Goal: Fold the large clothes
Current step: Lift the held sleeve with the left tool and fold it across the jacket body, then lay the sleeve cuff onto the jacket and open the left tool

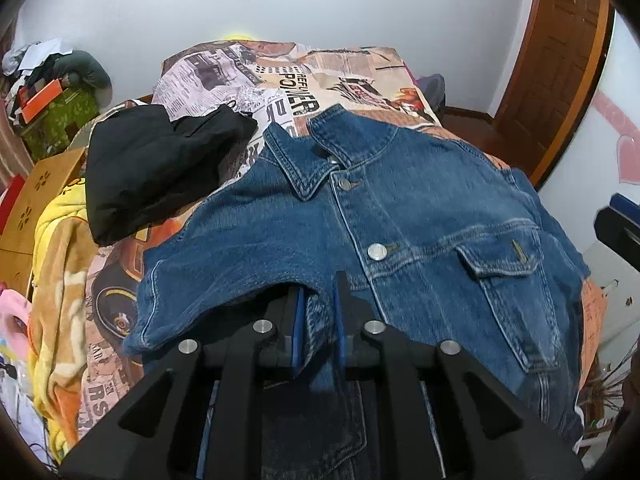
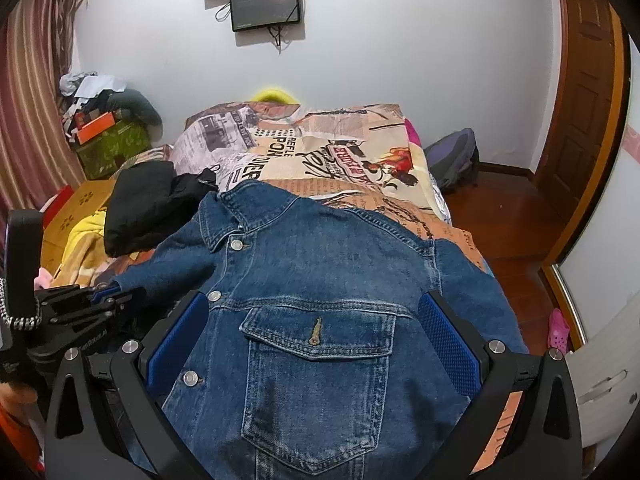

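A blue denim jacket (image 1: 420,216) lies front up on the bed, collar toward the far wall; it also shows in the right wrist view (image 2: 320,280). My left gripper (image 1: 319,300) is shut on a fold of the jacket's left side, the denim pinched between its blue pads. It also shows at the left of the right wrist view (image 2: 116,294). My right gripper (image 2: 316,312) is open wide over the chest pocket (image 2: 318,360), one blue pad on each side, holding nothing. Its edge shows at the right of the left wrist view (image 1: 618,224).
The bed (image 2: 348,160) has a newspaper-print cover. A black garment (image 1: 160,168) lies left of the jacket. A yellow blanket (image 1: 56,280) hangs off the left edge beside a wooden cabinet (image 1: 44,192). A backpack (image 2: 456,164) and a wooden door (image 2: 588,100) are right.
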`<act>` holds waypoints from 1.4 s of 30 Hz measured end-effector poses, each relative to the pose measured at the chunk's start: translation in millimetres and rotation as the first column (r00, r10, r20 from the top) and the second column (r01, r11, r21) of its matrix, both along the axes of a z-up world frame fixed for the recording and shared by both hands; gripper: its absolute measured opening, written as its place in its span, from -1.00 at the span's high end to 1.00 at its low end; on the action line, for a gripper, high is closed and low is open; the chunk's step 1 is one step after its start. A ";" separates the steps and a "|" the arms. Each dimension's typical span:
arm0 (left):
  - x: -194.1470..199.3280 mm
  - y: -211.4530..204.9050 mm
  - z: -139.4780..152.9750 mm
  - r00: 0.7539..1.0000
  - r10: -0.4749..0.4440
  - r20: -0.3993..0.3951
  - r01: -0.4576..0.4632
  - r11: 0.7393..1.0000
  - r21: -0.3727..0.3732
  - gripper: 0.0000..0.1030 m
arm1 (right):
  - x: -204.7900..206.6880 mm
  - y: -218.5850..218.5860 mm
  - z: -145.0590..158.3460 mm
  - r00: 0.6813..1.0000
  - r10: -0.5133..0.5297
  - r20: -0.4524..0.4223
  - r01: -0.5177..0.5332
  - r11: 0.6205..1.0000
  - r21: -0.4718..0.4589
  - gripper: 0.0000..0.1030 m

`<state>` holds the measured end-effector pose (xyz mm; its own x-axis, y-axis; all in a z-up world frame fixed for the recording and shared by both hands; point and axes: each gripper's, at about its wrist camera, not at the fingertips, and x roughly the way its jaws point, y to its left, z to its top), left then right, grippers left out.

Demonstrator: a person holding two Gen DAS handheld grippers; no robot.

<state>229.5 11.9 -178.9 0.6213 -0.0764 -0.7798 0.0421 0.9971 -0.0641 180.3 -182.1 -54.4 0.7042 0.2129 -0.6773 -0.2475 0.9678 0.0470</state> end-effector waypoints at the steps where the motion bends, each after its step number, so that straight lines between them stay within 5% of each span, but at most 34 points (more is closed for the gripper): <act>1: -2.9 3.0 1.7 1.000 -0.003 -0.003 0.003 1.000 -0.012 0.65 | 1.0 0.7 0.0 1.000 0.003 -0.002 -0.003 1.000 0.000 -1.00; 6: -16.5 21.3 17.4 0.999 0.035 0.041 -0.034 0.999 -0.035 -0.12 | 2.4 5.7 -0.3 1.000 0.011 -0.004 -0.011 1.000 0.000 -1.00; 13: -28.0 70.2 36.8 0.981 0.162 0.103 -0.159 0.987 -0.037 -0.21 | 7.2 16.0 -2.1 1.000 0.022 -0.009 -0.022 1.000 -0.007 -1.00; 18: -25.7 116.4 21.5 0.956 0.289 0.055 -0.286 0.956 -0.061 -0.21 | 8.8 24.4 -4.1 0.999 0.032 -0.018 -0.032 0.999 -0.002 -1.00; 26: -21.2 174.4 -35.1 0.922 0.351 -0.165 -0.386 0.870 -0.306 -0.21 | 13.4 30.7 -13.1 0.999 0.037 -0.040 -0.038 0.999 -0.027 -1.00; 33: -12.1 180.9 -78.2 0.905 0.294 -0.309 -0.416 0.765 -0.492 -0.21 | 18.3 29.2 -20.5 0.997 0.029 -0.067 -0.031 0.999 -0.025 -1.00; 37: -10.4 186.6 -93.8 0.881 0.297 -0.369 -0.466 0.682 -0.564 -0.21 | 19.9 27.8 -22.6 0.997 0.024 -0.068 -0.027 0.999 -0.036 -1.00; 42: -19.3 185.6 -93.3 0.874 0.314 -0.370 -0.480 0.673 -0.563 -0.21 | 19.9 25.1 -24.4 0.997 0.018 -0.069 -0.020 0.999 -0.038 -1.00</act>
<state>210.1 197.5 -272.2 0.5237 -0.3783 -0.7633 -0.4464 0.6413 -0.6241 200.2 -157.0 -78.8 0.6520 0.1985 -0.7318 -0.2634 0.9643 0.0269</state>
